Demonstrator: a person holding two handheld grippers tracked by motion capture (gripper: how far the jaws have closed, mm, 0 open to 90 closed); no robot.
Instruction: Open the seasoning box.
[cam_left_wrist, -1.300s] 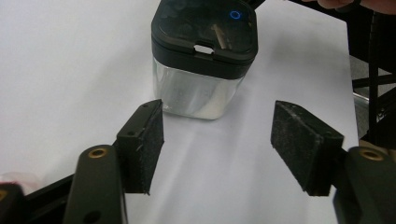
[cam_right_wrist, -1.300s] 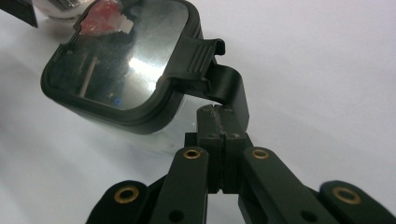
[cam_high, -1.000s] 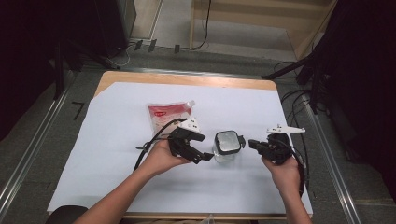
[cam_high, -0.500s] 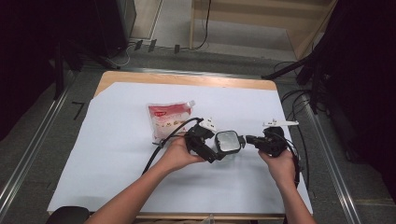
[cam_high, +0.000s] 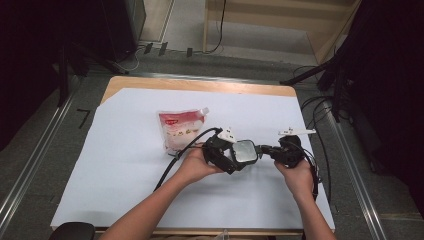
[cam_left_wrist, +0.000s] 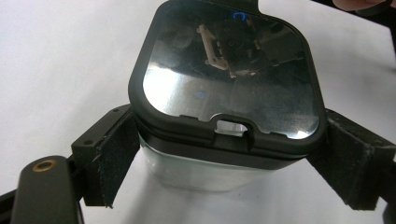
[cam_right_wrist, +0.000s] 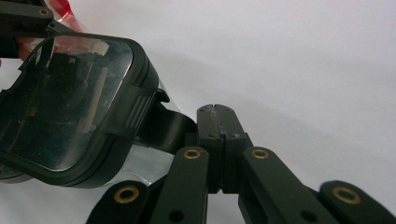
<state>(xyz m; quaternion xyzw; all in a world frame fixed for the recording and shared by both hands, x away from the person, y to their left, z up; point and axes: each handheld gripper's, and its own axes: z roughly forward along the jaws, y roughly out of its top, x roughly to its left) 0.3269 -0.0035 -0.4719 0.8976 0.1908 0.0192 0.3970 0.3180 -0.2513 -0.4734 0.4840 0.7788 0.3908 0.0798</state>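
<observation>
White sheet (cam_high: 125, 170) covers table. Clear container w/ black-rimmed lid (cam_high: 245, 150) sits centre-right, clamped between pads of L gripper (cam_high: 235, 159). R gripper (cam_high: 263, 149), jaws fully closed w/ nothing between, tips at container's 3 o'clock side. Pouch (cam_high: 178, 128) at 10 o'clock from container.

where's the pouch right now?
High view: the pouch lies flat on the white sheet, left of centre, just behind the left gripper and the lidded container.

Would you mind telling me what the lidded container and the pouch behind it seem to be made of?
The container: probably clear plastic, with see-through walls; its lid looks like a glossy, mirror-like pane in a matte black plastic frame. The pouch: likely soft printed plastic film, with a slight sheen.
</observation>
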